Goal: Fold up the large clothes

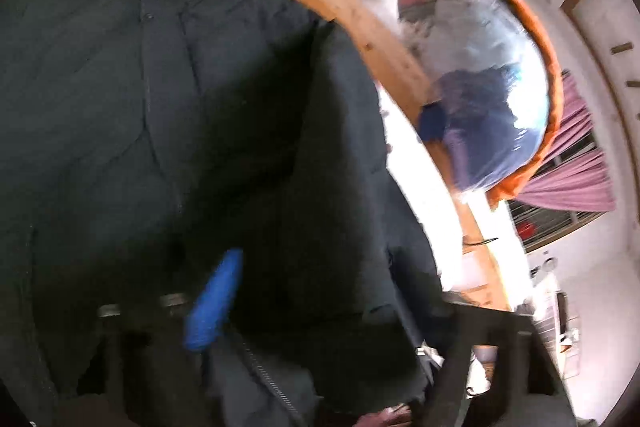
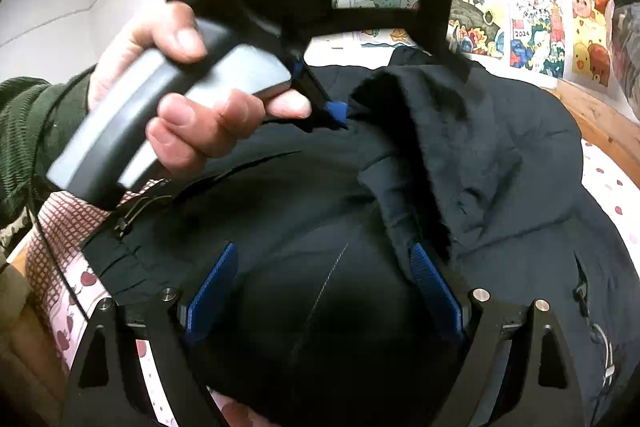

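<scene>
1. One dark jacket [image 1: 160,107] is lying front-up on the bed, its collar towards the wall and its body spreading across most of the sheet [image 2: 608,179].
2. My left gripper [image 2: 340,113] is clamping a fold of the jacket's edge and holding it raised above the rest of the fabric. From its own camera only one blue finger [image 1: 218,291] is showing; cloth is hiding the other.
3. My right gripper [image 2: 324,251] is hanging over the jacket's lower front with its two blue fingers wide apart, pressing on nothing. The raised fold is drooping just beside the right-hand one.
4. My left hand [image 2: 192,99], in a green sleeve [image 2: 28,131], is wrapping the left gripper's handle.
5. Open room: a strip of heart-printed sheet is showing beyond the jacket's right side, and a narrower strip with one checked cloth [image 2: 64,223] at its left.
6. The wooden bed frame [image 1: 360,23] is bounding the bed on the far side.
7. One clear bag [image 1: 488,67] stuffed with clothes, orange-rimmed, is standing just past that frame.
8. Many cartoon posters [image 2: 520,7] are covering the wall, and one pink curtain [image 1: 576,155] is hanging beyond the bag.
</scene>
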Demonstrator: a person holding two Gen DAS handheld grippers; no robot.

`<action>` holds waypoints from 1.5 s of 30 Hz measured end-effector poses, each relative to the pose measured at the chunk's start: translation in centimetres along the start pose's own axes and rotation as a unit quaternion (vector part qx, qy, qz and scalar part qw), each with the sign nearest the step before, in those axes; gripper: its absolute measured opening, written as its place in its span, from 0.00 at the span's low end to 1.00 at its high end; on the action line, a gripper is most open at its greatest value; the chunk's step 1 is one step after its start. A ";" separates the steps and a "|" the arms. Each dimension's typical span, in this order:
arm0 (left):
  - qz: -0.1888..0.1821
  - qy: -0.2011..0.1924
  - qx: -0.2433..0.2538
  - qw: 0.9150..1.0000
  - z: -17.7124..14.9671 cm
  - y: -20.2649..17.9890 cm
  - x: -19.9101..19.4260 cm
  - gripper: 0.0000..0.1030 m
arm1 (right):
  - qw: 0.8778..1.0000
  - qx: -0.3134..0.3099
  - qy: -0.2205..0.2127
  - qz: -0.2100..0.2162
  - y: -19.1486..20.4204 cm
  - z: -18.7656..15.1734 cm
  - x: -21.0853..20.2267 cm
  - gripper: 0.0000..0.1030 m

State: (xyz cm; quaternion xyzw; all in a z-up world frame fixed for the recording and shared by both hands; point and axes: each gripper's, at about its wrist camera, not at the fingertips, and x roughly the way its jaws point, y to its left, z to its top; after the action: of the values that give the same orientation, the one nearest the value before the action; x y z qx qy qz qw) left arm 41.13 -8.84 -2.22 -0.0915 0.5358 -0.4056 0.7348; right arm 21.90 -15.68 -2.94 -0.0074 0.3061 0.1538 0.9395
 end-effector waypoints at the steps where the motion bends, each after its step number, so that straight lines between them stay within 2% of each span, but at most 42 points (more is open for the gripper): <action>1: 0.009 0.002 0.008 1.000 0.0 0.0 0.2 0.25 | 1.000 0.002 -0.005 0.003 -0.2 -0.2 -0.4 0.82; 2: 0.019 -0.001 0.016 1.000 0.1 -0.1 0.2 0.18 | 1.000 0.006 -0.014 0.007 -0.6 -0.5 -1.2 0.82; 4: 0.035 -0.015 0.027 0.999 0.4 0.0 -0.1 0.12 | 0.999 0.014 -0.029 0.002 -1.6 -1.0 -2.3 0.82; 8: 0.067 -0.059 0.050 0.995 1.6 0.0 -2.4 0.09 | 0.997 0.041 -0.060 -0.031 -5.4 -0.4 -4.9 0.82; 12: 0.110 -0.122 0.070 0.984 3.3 0.4 -6.7 0.09 | 0.992 0.052 -0.065 -0.093 -10.0 2.9 -5.1 0.82; 15: 0.124 -0.159 0.052 0.978 4.8 2.4 -10.3 0.09 | 0.987 0.072 -0.066 -0.126 -13.8 6.3 -3.5 0.82; 18: 0.140 -0.174 0.028 0.974 6.0 5.5 -12.4 0.09 | 0.985 0.080 -0.066 -0.141 -16.8 10.6 -0.1 0.82; 20: 0.149 -0.170 0.002 0.974 6.7 8.6 -13.0 0.09 | 0.985 0.081 -0.052 -0.144 -18.7 12.9 3.0 0.82; 22: 0.151 -0.151 -0.026 0.977 6.9 11.7 -12.6 0.09 | 0.987 0.084 -0.031 -0.137 -20.5 15.1 7.1 0.82; 25: 0.156 -0.109 -0.074 0.979 7.2 15.9 -10.2 0.09 | 0.986 0.080 0.006 -0.143 -21.4 16.0 13.0 0.82; 28: 0.179 -0.082 -0.090 0.976 7.1 18.1 -7.6 0.09 | 0.984 0.067 0.049 -0.159 -21.4 15.7 17.8 0.82; 33: 0.221 -0.048 -0.095 0.970 7.2 20.0 -3.6 0.10 | 0.972 0.063 0.143 -0.177 -22.1 13.4 24.5 0.82; 38: 0.231 -0.045 -0.092 0.968 7.1 21.2 -1.4 0.13 | 0.971 0.068 0.148 -0.176 -21.9 12.0 26.3 0.84; 44: 0.208 -0.067 -0.099 0.971 5.9 21.5 -2.5 0.14 | 0.970 0.065 0.142 -0.185 -20.5 11.0 27.0 0.85; 45: 0.212 -0.070 -0.100 0.970 5.9 21.3 -3.0 0.17 | 0.969 0.064 0.143 -0.190 -20.1 11.2 26.7 0.85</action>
State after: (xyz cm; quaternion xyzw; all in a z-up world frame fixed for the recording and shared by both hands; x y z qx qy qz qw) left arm 56.54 5.39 -9.80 -0.0769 0.5276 -0.1776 0.8271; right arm 54.64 -25.99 -10.82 -0.0268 0.4395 -0.0502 0.8964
